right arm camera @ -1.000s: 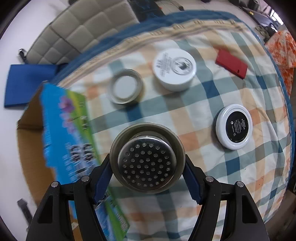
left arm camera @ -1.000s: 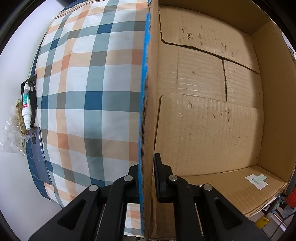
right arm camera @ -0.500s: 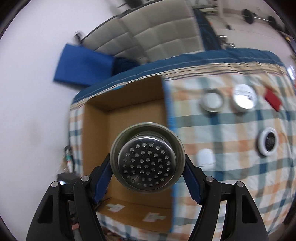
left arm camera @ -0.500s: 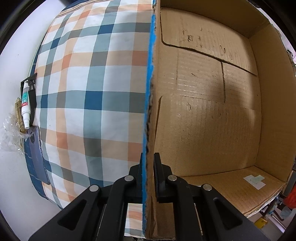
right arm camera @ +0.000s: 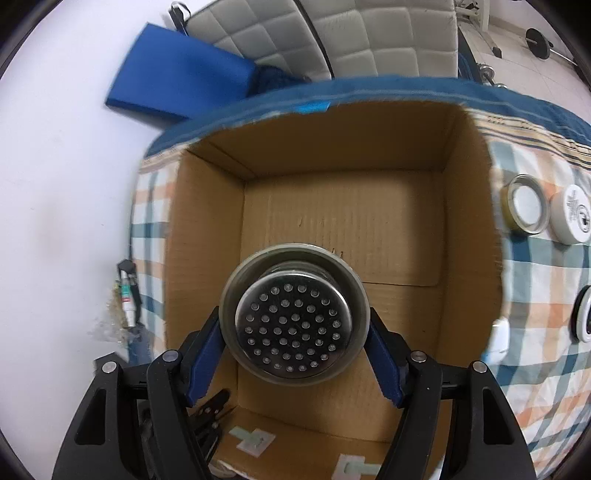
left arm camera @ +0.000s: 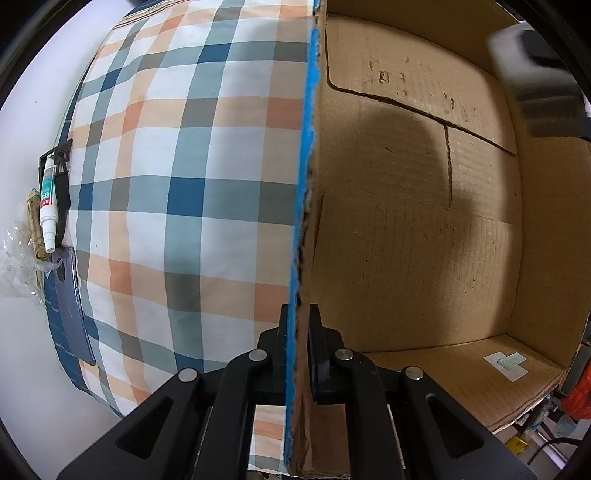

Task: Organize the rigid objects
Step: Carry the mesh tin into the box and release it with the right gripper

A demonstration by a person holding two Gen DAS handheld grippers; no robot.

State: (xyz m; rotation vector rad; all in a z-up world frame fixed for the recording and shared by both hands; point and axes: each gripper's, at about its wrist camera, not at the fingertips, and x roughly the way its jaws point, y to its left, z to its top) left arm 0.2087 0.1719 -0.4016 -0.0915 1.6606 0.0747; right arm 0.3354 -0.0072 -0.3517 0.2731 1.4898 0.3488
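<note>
The left gripper point(left arm camera: 297, 341) is pointing straight down and its fingers point(left arm camera: 317, 350) are clenched on the blue-edged side wall of the cardboard box point(left arm camera: 424, 266), one finger on the outside and one on the inside. The box is sitting open on a checked cloth point(left arm camera: 177, 177) in white, orange and blue that is covering the tabletop. At the cloth's far left edge a small white tube point(left arm camera: 48, 203) is lying beside a dark flat case point(left arm camera: 72, 314).

The right gripper point(right arm camera: 295, 343) is hanging over the open box point(right arm camera: 343, 221), its blue-padded fingers point(right arm camera: 205, 354) grasping a round metal strainer point(right arm camera: 293, 325) by its rim on both sides. The strainer's perforated face is turned toward the camera, and it is being held above the bare box floor, not touching it.

To the right of the box, on the cloth point(right arm camera: 535, 295), a ring-shaped lid point(right arm camera: 524, 208) is lying just beside a white round tin point(right arm camera: 570, 218), and part of another white round tin point(right arm camera: 583, 314) is showing nearer the edge. Behind the tabletop a quilted grey chair point(right arm camera: 369, 33) and a blue pad point(right arm camera: 177, 81) are standing.
</note>
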